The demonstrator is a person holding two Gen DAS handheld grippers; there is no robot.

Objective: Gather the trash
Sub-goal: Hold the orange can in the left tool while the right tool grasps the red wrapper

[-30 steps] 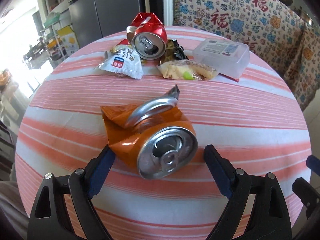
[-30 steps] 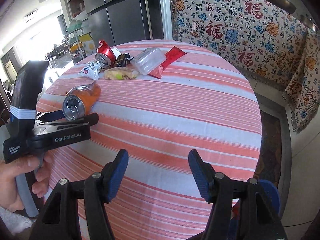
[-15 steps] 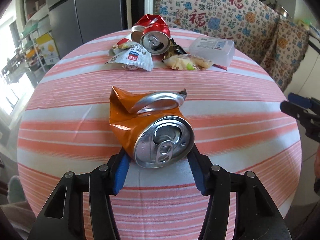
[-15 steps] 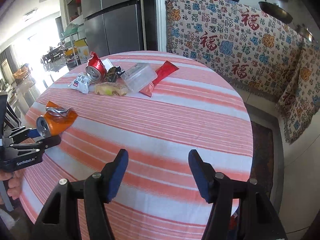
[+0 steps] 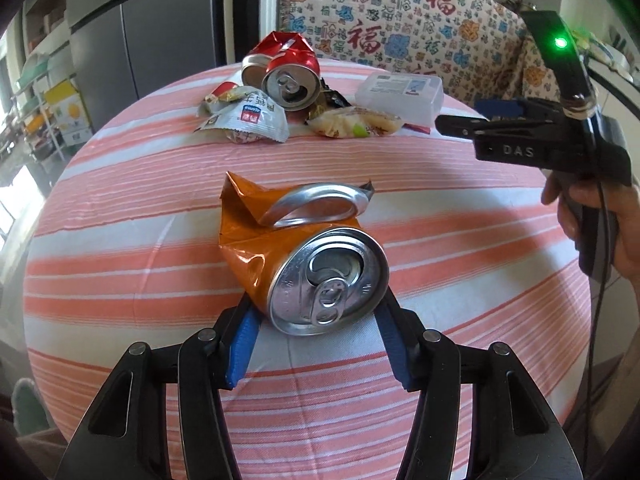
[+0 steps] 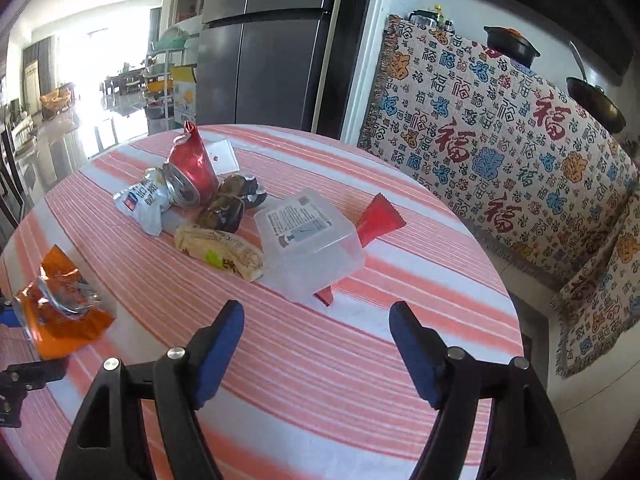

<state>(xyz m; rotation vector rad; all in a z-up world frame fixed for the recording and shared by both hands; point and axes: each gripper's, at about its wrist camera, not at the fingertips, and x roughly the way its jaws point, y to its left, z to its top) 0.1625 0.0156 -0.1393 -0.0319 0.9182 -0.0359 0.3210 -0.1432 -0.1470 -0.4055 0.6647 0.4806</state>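
Observation:
My left gripper point(image 5: 316, 344) is shut on a crushed orange can point(image 5: 296, 248), its silver top facing the camera, held just above the striped table point(image 5: 120, 240). The can also shows at the left edge of the right wrist view point(image 6: 60, 316). My right gripper point(image 6: 316, 344) is open and empty above the table, a little short of a clear plastic box point(image 6: 308, 244). It also shows from the side at the right of the left wrist view point(image 5: 480, 120). A trash pile lies further back: a crushed red can point(image 6: 188, 172), a white wrapper point(image 6: 142, 204), a yellow snack pack point(image 6: 220, 252), dark wrappers point(image 6: 232, 204) and a red wrapper point(image 6: 378, 220).
The round table stands by a sofa under a patterned throw point(image 6: 520, 152) on the right. A grey fridge point(image 6: 264, 48) stands behind the table. Shelves point(image 6: 168, 80) with boxes stand at the back left.
My left gripper closed on the orange can and lifted it slightly. My right gripper moved forward and left toward the trash pile and the plastic box, and stayed open.

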